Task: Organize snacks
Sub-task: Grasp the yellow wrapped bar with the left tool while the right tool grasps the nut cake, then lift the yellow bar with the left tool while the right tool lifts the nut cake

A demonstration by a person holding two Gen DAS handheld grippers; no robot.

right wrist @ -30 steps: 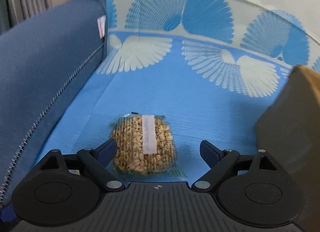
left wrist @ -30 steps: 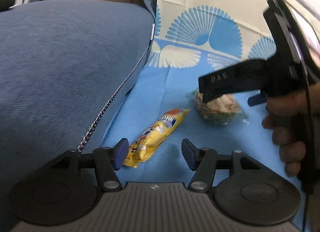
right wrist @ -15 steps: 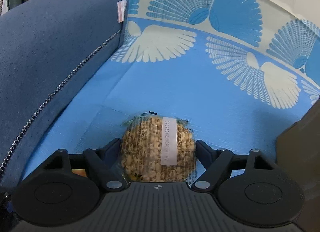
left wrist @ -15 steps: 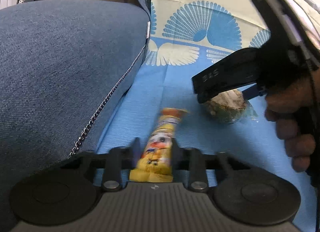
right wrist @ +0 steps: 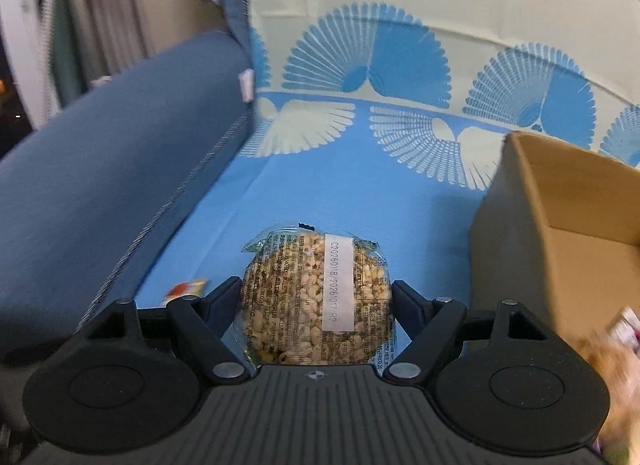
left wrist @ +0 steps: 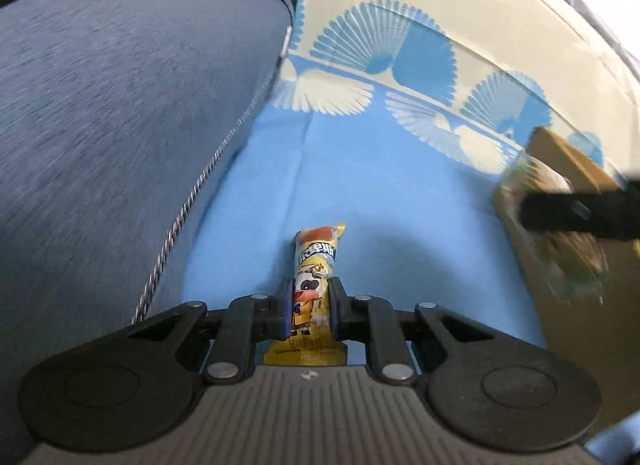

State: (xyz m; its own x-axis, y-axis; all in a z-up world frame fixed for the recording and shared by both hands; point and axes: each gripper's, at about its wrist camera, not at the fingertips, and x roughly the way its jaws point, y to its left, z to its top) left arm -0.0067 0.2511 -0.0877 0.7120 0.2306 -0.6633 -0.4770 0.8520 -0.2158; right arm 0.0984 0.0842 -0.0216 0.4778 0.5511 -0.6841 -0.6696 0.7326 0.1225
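Note:
A yellow snack stick packet lies lengthwise between the pads of my left gripper. Its jaws are closing and press on its sides, just above the blue cloth. My right gripper is shut on a round puffed-grain cake in clear wrap, held off the cloth. In the left wrist view that cake shows blurred at the right, in front of the open cardboard box. In the right wrist view the box stands to the right, and the yellow packet's tip peeks out at lower left.
A blue sofa cushion with a zipper seam rises along the left. The cloth's fan-patterned part climbs the sofa back behind. Blurred wrapped snacks lie inside the box at the right edge.
My left gripper shut on the yellow packet and lifted it slightly. My right gripper shut on the grain cake, then carried it up and to the right towards the box.

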